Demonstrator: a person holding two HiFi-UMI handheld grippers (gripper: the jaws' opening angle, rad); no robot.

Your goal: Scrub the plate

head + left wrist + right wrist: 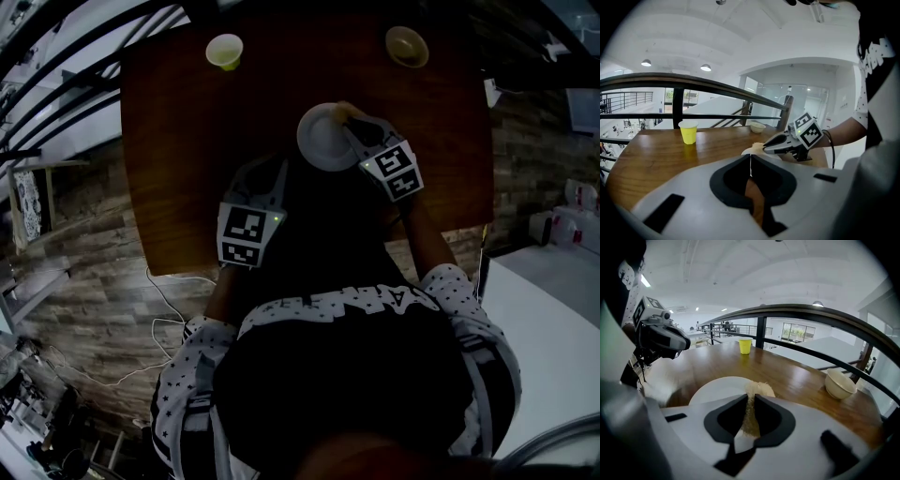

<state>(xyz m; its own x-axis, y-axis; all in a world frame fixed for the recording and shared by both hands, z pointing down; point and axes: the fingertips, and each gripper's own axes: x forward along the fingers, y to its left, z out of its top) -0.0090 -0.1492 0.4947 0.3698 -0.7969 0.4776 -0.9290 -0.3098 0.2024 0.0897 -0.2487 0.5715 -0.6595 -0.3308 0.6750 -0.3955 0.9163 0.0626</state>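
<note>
The left tongs are closed on nothing, tips just short of the plate, which lies flat on the desk. The right tongs pinch a tan sponge against its surface. Unpinned, the plate could skate away under a hard stroke, or the sponge could twist loose.

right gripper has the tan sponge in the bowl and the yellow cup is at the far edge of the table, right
No: the right gripper view shows the right gripper holding the tan sponge over the white plate; the bowl stands apart to the right. The yellow cup is at the table's far edge.
</note>
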